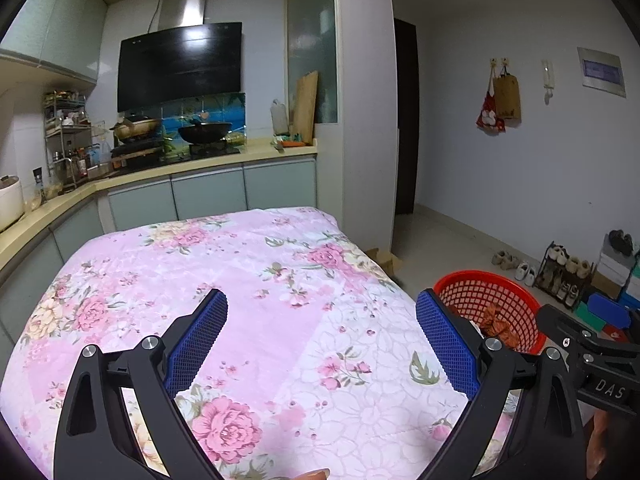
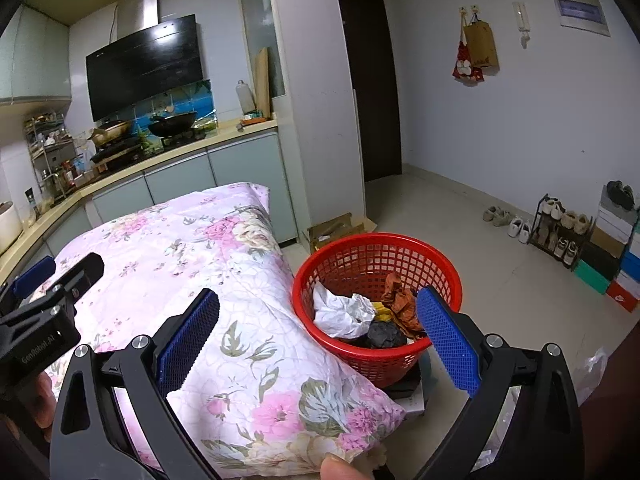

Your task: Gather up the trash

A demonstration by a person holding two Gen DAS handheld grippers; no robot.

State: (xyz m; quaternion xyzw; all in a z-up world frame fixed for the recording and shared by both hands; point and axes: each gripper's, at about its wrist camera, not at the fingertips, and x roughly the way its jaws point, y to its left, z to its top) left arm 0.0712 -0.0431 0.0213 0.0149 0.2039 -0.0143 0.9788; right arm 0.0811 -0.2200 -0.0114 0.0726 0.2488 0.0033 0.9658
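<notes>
A red mesh basket (image 2: 400, 248) stands on the floor right of the table, holding crumpled white paper (image 2: 344, 312), a brown wrapper (image 2: 402, 300), a yellow scrap and a dark grey wad (image 2: 386, 336). It also shows in the left wrist view (image 1: 472, 288). My right gripper (image 2: 320, 336) is open and empty, above the table's right edge and the basket's near rim. My left gripper (image 1: 322, 336) is open and empty over the pink floral cloth (image 1: 248, 300) that covers the table. The right gripper's body shows at the right of the left wrist view (image 1: 600, 344).
A kitchen counter (image 1: 160, 176) with a stove, wok and spice rack runs behind and left of the table. A shoe rack (image 2: 560, 228) and stacked boxes (image 2: 616, 264) line the right wall. A cardboard box (image 2: 332, 228) lies on the floor behind the basket.
</notes>
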